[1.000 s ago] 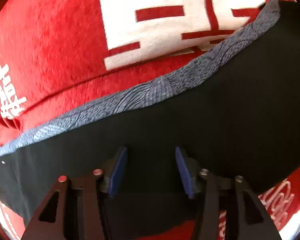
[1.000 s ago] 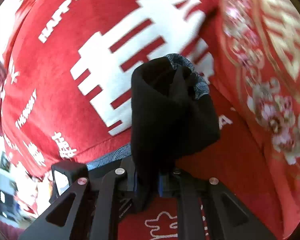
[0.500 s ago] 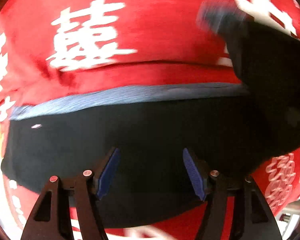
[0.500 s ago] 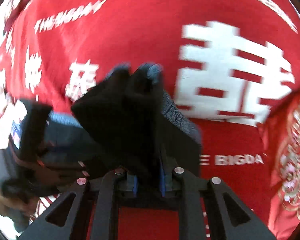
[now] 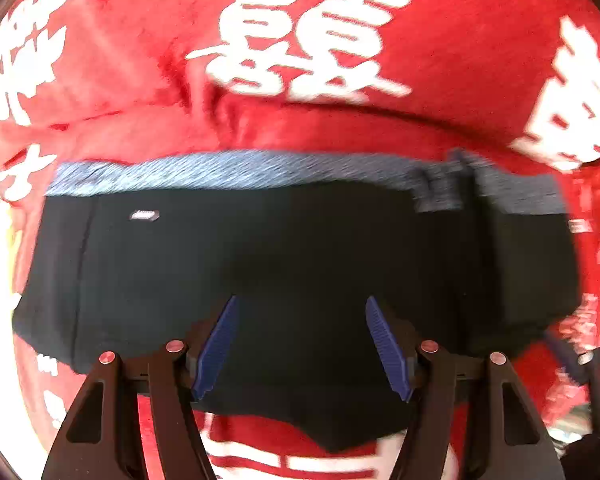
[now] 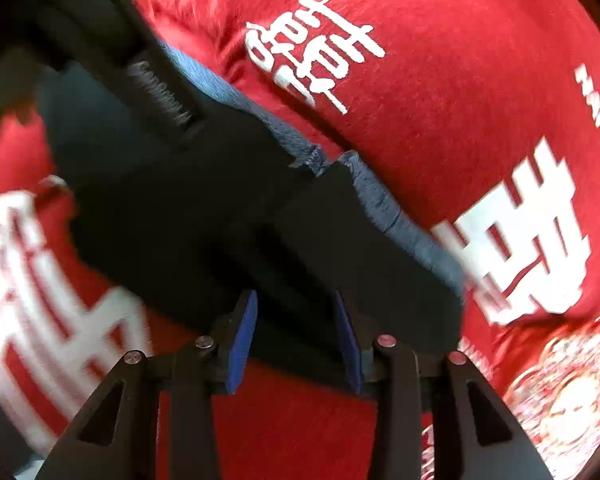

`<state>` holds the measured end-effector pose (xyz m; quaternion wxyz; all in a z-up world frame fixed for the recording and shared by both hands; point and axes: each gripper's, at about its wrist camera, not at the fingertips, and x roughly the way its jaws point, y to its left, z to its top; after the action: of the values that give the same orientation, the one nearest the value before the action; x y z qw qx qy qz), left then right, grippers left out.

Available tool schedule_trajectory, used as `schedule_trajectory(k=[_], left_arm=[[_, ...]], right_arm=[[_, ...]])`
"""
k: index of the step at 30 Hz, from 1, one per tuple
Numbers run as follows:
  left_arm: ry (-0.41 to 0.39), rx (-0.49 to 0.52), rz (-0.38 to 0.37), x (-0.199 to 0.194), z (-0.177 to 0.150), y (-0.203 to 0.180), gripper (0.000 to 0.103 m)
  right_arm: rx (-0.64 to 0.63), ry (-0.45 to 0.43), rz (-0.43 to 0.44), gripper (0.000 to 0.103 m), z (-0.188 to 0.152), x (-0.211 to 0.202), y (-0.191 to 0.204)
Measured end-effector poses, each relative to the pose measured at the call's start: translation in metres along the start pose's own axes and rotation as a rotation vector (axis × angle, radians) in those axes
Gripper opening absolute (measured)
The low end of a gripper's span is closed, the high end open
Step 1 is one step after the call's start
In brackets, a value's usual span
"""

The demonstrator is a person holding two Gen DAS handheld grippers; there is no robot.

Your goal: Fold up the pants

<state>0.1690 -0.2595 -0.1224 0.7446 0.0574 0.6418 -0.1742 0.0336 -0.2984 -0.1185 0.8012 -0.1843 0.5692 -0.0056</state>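
Dropped pants lie folded; right hand-held gripper just spread, left spread.

The pants lie flat on the blanket, waistband on the far side. One end seems doubled back over the rest, though blur makes that uncertain. The left tool hangs over the near edge of the pants, the right tool over the folded end. Blanket shows on every side.
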Motion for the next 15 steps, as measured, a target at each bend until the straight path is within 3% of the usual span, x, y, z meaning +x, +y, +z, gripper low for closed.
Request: schedule_trajectory(k=[5, 9, 12, 14, 15], left_arm=[[0.037, 0.151, -0.243, -0.011, 0.018, -0.050, 0.067], [0.064, 0.233, -0.288, 0.003, 0.028, -0.092, 0.067], [0.113, 0.193, -0.312, 0.021, 0.033, -0.097, 0.067], [0.136, 0.164, -0.342, 0.024, 0.031, -0.097, 0.045], [0.144, 0.168, -0.340, 0.027, 0.031, -0.096, 0.027]], right_arm=[[0.427, -0.010, 0.275, 0.043, -0.023, -0.014, -0.083], [0.652, 0.005, 0.402, 0.043, -0.043, 0.003, -0.135], [0.772, 0.015, 0.453, 0.043, -0.056, 0.014, -0.160], [0.817, 0.018, 0.461, 0.043, -0.063, 0.018, -0.170], [0.837, 0.015, 0.472, 0.043, -0.067, 0.020, -0.175]])
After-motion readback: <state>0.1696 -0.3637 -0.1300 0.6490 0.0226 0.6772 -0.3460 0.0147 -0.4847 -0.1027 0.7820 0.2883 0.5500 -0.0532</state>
